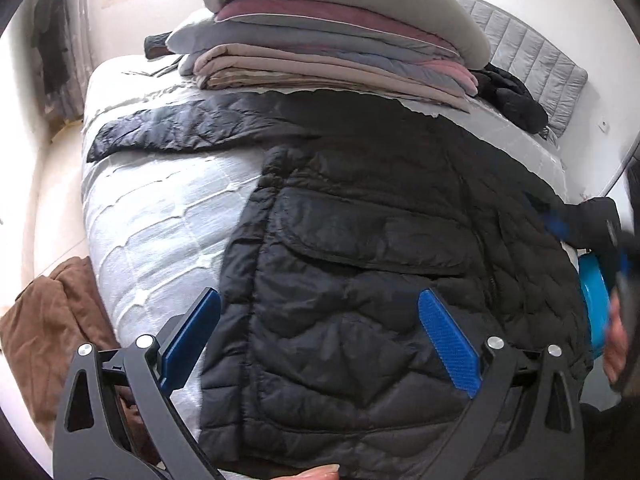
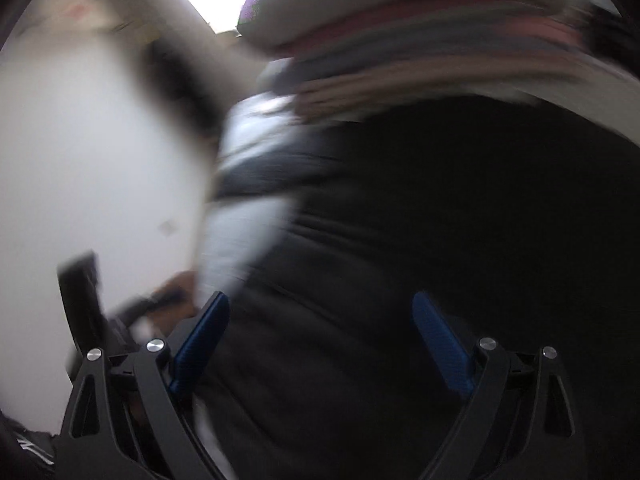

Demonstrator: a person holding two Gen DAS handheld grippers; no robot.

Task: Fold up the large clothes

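Note:
A black quilted puffer jacket (image 1: 380,248) lies spread on a white-covered bed (image 1: 160,216), one sleeve (image 1: 180,128) stretched out to the left. My left gripper (image 1: 320,304) is open and empty, hovering over the jacket's lower hem. The right gripper's blue and black body (image 1: 600,300) shows blurred at the jacket's right edge. In the right wrist view, heavily motion-blurred, my right gripper (image 2: 320,308) is open and empty above the dark jacket (image 2: 460,240).
A stack of folded blankets and a pillow (image 1: 340,40) sits at the far side of the bed, with a grey quilted pad (image 1: 532,64) and a dark garment (image 1: 512,96) beside it. A brown cloth (image 1: 52,320) lies off the bed's left.

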